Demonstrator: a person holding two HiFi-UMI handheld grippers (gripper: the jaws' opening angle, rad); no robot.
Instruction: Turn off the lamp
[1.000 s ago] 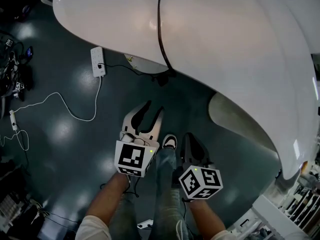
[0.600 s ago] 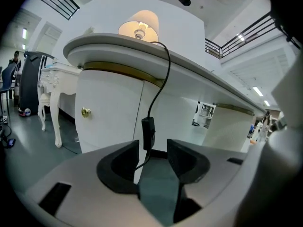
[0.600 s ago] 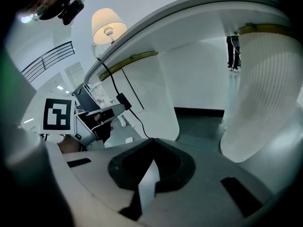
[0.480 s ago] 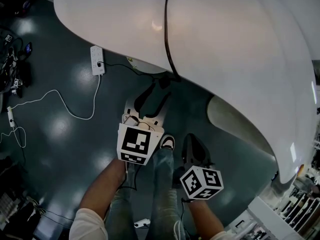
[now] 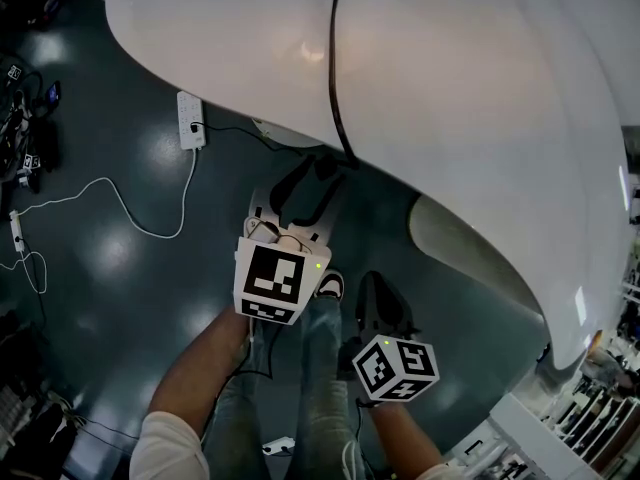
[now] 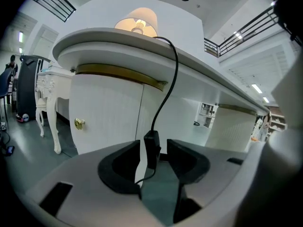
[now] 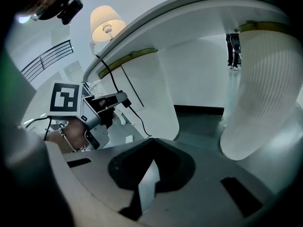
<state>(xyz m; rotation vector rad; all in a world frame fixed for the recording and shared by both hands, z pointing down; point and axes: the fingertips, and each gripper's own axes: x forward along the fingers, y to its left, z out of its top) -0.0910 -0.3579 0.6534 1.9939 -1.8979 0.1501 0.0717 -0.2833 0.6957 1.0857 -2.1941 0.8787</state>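
Left fingers: the fingers (image 6: pixel 124 163) of the left gripper (image 5: pixel 305 190) stood wide apart, having just been opening, and pressed on nothing.
Between them: the black inline switch (image 6: pixel 151 148) hung in the gap on its cord (image 6: pixel 174 74). It looked clear of both pads.
Right fingers: the right gripper (image 7: pixel 151 150) had its fingers together with nothing between them, and it was held low and away from the cord.
Lamp: the lamp (image 6: pixel 137 21) stood above and well beyond the left fingers on the white table (image 6: pixel 94 39), with its shade lit.
Step in hand: probably lining up on the switch, with the lamp not yet off.
Next move: likely a squeeze on the switch's button. The pads would need to meet it squarely, because the hanging cord could swing aside.
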